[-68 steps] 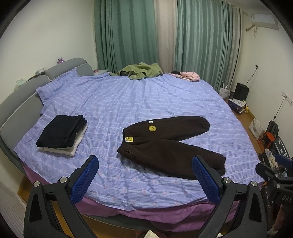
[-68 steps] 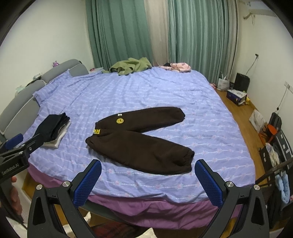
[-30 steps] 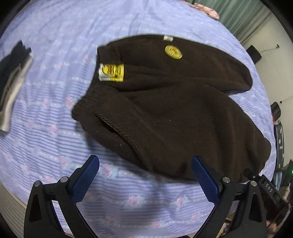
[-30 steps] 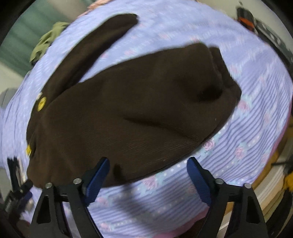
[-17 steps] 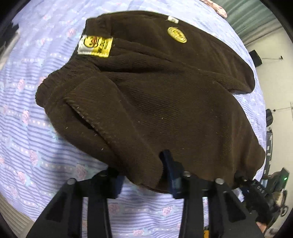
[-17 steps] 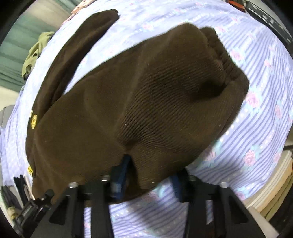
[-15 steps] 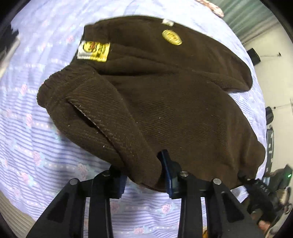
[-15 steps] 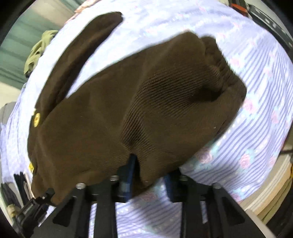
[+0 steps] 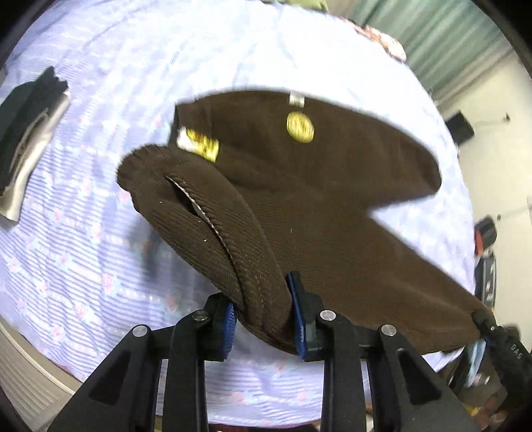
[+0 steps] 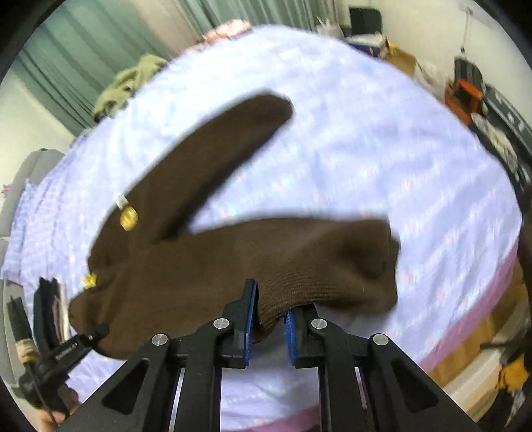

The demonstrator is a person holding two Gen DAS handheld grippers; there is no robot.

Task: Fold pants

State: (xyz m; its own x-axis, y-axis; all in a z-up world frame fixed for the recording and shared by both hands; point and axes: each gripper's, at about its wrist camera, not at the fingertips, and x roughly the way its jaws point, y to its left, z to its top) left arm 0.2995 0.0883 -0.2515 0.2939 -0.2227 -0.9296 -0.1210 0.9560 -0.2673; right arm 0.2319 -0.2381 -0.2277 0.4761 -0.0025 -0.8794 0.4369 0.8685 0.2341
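Dark brown fleece pants with yellow patches lie on the lilac bedspread. My left gripper is shut on the near edge of the near leg, close to the waistband and pocket, and lifts it off the bed. My right gripper is shut on the same leg near its cuff and holds it raised. The far leg lies flat on the bed, angled away.
A stack of folded dark and pale clothes lies at the left of the bed. A green garment and a pink one lie at the far edge by the green curtains. Bags and boxes stand on the floor at the right.
Both grippers came down from above the bed's edge to the near pant leg, closed on it, and now lift it off the bedspread.
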